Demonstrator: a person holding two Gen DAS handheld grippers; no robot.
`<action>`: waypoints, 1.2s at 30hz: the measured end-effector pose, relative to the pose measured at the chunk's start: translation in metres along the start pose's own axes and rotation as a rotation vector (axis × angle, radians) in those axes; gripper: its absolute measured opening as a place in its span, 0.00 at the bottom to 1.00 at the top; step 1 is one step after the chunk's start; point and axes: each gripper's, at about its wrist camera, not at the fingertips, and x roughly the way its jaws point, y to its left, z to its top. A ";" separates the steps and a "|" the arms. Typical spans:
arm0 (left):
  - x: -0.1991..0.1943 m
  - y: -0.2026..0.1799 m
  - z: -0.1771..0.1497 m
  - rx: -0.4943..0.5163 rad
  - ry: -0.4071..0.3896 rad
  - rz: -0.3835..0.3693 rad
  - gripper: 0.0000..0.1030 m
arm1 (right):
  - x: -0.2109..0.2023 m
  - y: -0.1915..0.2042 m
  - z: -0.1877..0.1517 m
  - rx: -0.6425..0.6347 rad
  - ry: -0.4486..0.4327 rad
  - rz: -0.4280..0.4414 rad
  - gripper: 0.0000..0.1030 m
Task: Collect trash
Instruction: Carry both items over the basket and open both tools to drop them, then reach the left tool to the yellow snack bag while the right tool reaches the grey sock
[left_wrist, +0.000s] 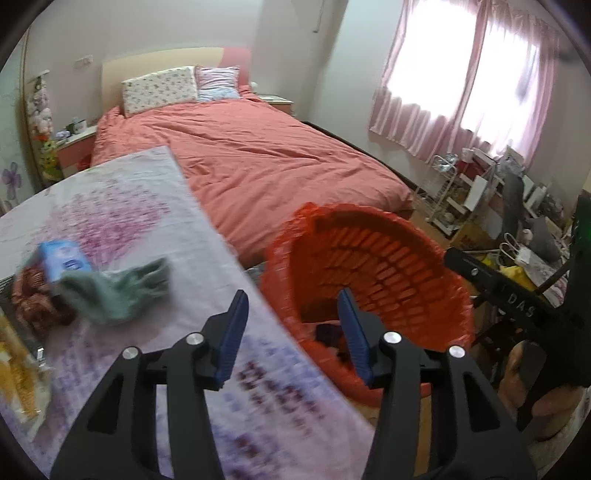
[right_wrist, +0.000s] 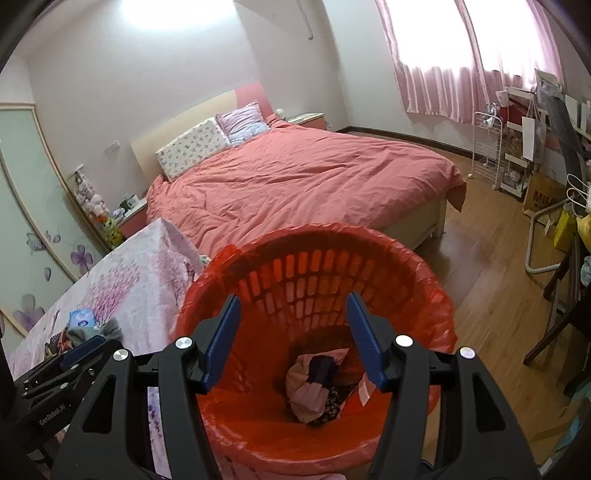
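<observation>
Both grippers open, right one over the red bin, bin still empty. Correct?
Not quite: the bin isn't empty. The right wrist view shows crumpled pink and dark trash at its bottom. Both the left gripper and right gripper are open, the right over the bin.

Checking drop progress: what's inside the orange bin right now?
The orange bin, lined with a red bag, holds crumpled pink, dark and patterned scraps at the bottom. Anything beneath that pile is covered. The right gripper hangs open above it.
</observation>
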 end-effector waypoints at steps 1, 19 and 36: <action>-0.003 0.005 -0.002 -0.003 0.000 0.011 0.51 | -0.001 0.005 -0.001 -0.006 0.002 0.002 0.58; -0.087 0.139 -0.046 -0.196 -0.033 0.280 0.63 | -0.008 0.099 -0.037 -0.145 0.069 0.095 0.58; -0.096 0.215 -0.087 -0.387 0.028 0.362 0.59 | -0.003 0.168 -0.074 -0.279 0.127 0.164 0.58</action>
